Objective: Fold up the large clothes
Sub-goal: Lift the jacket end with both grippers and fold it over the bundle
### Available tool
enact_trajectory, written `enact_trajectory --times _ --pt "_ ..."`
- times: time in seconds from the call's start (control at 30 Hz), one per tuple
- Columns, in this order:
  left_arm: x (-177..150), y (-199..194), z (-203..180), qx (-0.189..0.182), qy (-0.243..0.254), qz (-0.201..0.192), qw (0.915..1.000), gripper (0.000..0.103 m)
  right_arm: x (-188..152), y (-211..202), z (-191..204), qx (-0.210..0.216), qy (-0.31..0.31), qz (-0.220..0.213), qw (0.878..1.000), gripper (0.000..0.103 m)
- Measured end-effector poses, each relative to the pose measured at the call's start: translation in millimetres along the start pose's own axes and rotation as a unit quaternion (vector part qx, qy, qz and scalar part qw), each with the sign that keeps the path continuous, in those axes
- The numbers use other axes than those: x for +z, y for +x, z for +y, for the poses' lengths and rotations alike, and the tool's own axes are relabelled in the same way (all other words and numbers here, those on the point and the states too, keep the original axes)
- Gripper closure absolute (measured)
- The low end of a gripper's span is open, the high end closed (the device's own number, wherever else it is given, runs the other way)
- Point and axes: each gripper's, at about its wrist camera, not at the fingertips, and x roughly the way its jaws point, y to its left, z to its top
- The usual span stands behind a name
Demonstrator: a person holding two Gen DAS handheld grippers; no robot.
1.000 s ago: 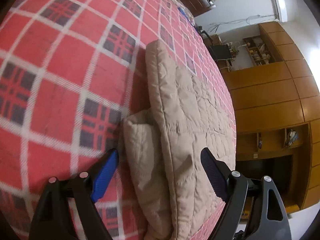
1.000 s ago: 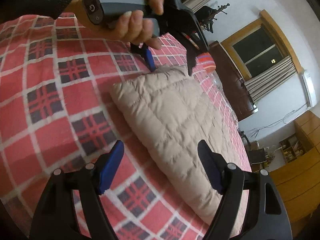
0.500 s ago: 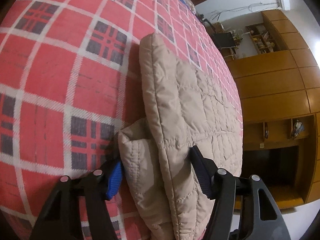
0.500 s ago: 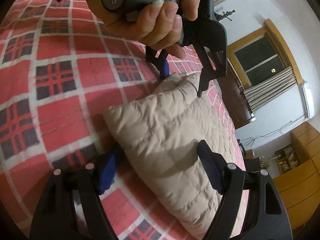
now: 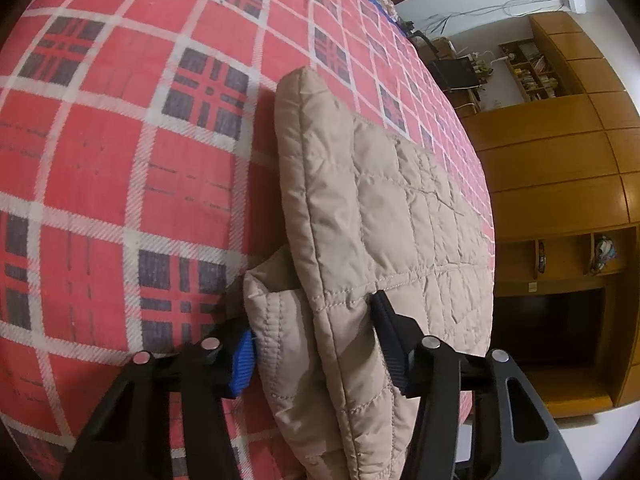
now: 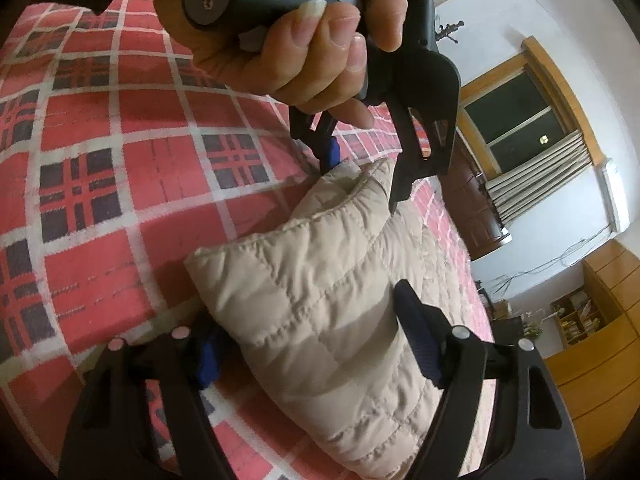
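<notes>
A beige quilted jacket [image 5: 380, 208] lies folded on a bed with a red plaid cover [image 5: 120, 160]. In the left wrist view my left gripper [image 5: 316, 344] is shut on the jacket's thick near edge, which bulges between the pads. The right wrist view shows the same jacket [image 6: 320, 280] with my right gripper [image 6: 310, 344] open, its fingers straddling a near corner with one on each side. Beyond it, a person's hand [image 6: 312, 60] holds the left gripper [image 6: 360, 180], which pinches the far corner of the jacket.
The plaid bed cover [image 6: 120, 200] stretches wide to the left of the jacket. Wooden cabinets [image 5: 560, 180] and shelves stand past the bed's right edge. A window [image 6: 520, 120] with curtains is on the far wall.
Both grippers moved forward onto the jacket. The left gripper's fingers narrowed and clamped its edge. The right gripper slid around the near corner and stayed open.
</notes>
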Motion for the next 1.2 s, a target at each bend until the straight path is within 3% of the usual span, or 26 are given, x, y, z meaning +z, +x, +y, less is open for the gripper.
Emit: enact_trajectory --times 0.2,0.43,0.87,1.2 --pt "3 -3 -5 0.011 -0.001 0.000 0.9999 0.062 1 -7 -9 0.018 0.031 -0.001 0.999 0.052" --pt "5 -17 -22 0.029 -0.002 -0.004 0.9996 0.072 5 -20 -30 0.029 0.069 -0.011 0.997 0.062" --pt "9 -50 -74 0.049 0.019 -0.028 0.9982 0.077 7 -46 -84 0.025 0.141 -0.042 0.989 0.067" --pt "9 -68 -141 0.076 0.061 -0.046 0.9942 0.079 -7 -69 -124 0.017 0.222 -0.069 0.972 0.069"
